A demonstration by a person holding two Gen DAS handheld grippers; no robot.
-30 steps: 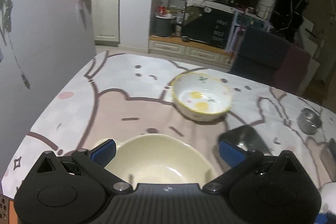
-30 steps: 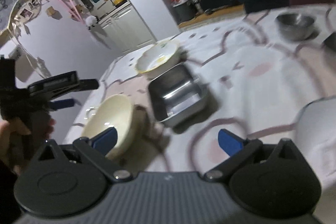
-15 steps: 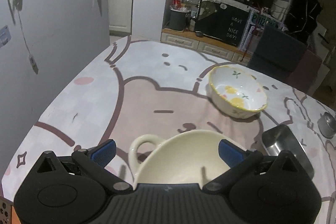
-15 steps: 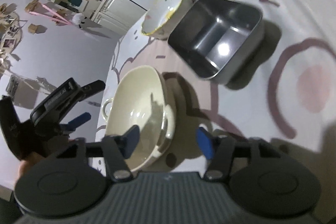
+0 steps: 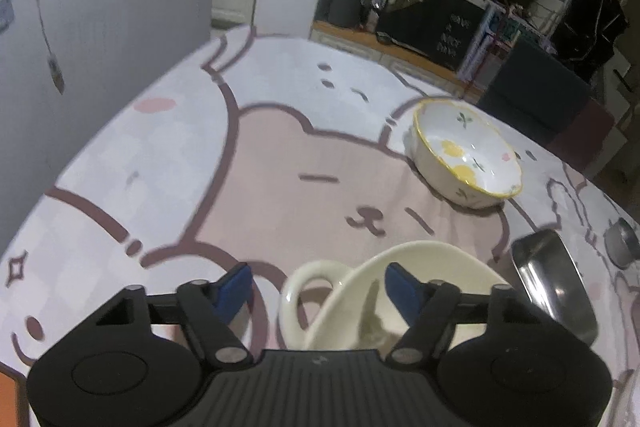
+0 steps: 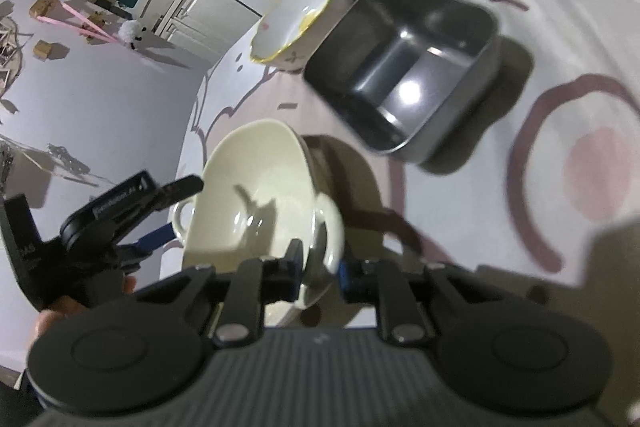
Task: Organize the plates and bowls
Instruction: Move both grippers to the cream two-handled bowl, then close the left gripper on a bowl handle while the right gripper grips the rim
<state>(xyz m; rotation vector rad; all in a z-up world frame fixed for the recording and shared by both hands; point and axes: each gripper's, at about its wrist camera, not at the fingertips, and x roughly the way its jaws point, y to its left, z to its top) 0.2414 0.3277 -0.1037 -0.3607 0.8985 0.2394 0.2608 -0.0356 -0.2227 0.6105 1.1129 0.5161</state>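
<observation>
Right wrist view: our right gripper [image 6: 318,273] has just been closing and now pinches the cream bowl [image 6: 260,203] by its near handle, near the tabletop's [image 6: 560,47] left edge. Our left gripper [image 5: 316,287], half-narrowed, straddles the opposite handle.

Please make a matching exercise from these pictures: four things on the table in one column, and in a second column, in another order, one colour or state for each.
Things:
1. cream bowl
2. flower bowl
3. square metal tin
4. small round metal bowl

States:
a. yellow rim, stands free on the cloth
b. far off at the picture's right edge in the left wrist view
c. loop handle clamped in the right gripper
d. empty, shiny grey, beside the flower bowl

Pairs: 1-c, 2-a, 3-d, 4-b
</observation>
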